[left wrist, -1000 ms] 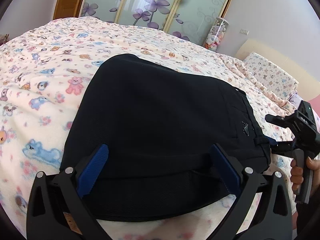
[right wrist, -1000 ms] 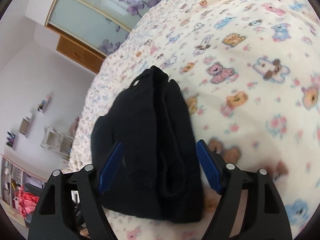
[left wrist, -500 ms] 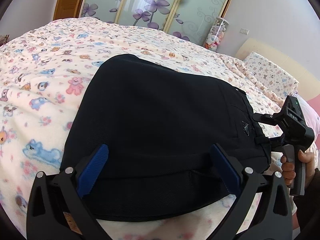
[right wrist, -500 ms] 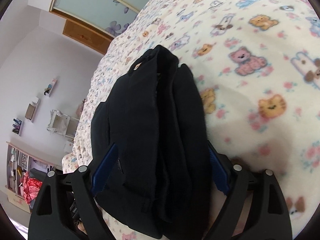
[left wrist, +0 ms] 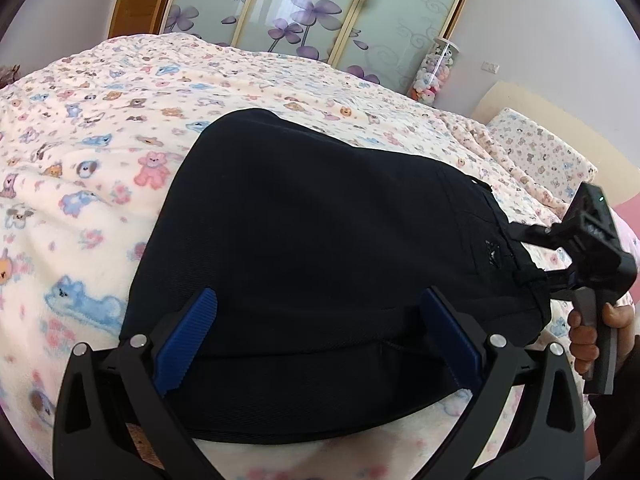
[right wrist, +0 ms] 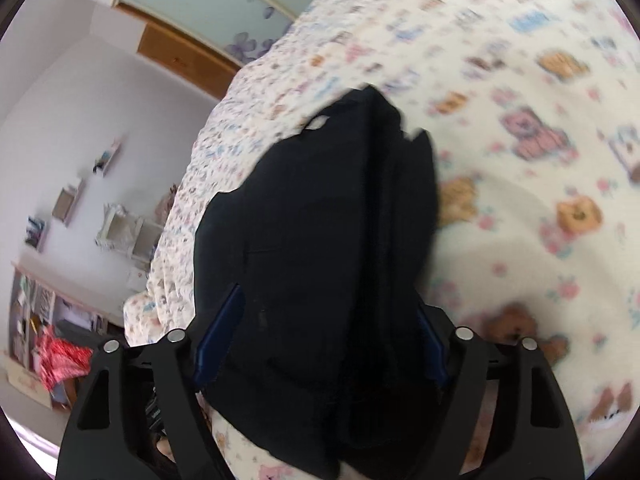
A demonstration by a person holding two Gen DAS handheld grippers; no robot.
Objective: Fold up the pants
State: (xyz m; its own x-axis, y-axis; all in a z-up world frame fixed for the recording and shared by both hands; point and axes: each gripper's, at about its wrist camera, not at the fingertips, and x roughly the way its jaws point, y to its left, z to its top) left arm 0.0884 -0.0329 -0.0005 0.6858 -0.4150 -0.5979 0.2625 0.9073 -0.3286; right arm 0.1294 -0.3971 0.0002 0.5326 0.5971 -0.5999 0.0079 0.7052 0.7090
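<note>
Right gripper (right wrist: 320, 344) has pushed in, jaws wide around the folded black pants' (left wrist: 320, 240) end; left gripper (left wrist: 316, 344) stays wide, straddling the near edge. Fold looks nearly finished.

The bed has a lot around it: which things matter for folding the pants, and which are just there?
For the job:
- black pants, folded on the bed
- left gripper, open
- right gripper, open
- blanket underneath

Just lying about:
- pillow
- jar of soft toys
- flowered wardrobe doors
- wall shelves
</note>
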